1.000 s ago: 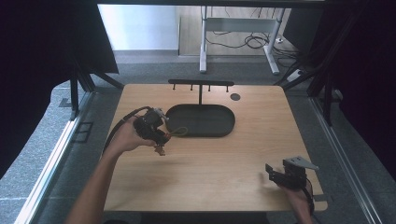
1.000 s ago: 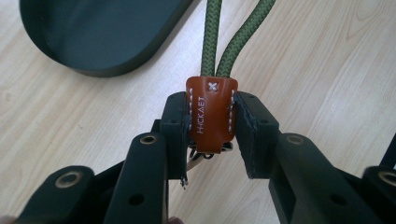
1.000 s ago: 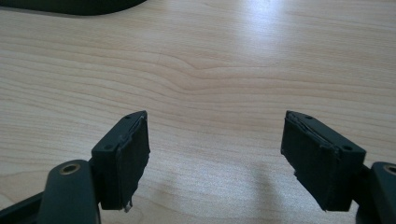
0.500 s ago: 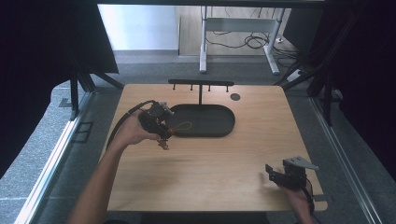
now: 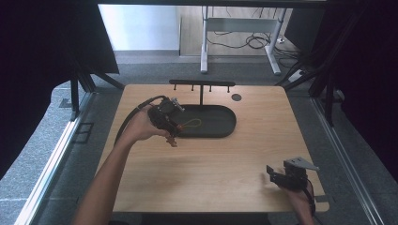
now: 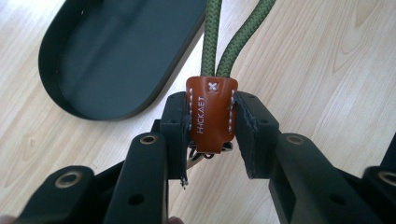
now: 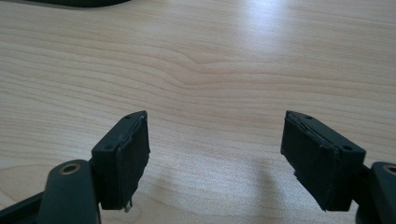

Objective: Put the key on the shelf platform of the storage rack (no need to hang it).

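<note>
Leather tab, one, between shut left tongs; right tongs wide, empty.

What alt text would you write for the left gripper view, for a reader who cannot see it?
The left hand-held gripper is shut on a brown leather tab with white stitching. A green braided cord loops up from the tab. A black oval tray lies beyond on the light wooden table.
</note>
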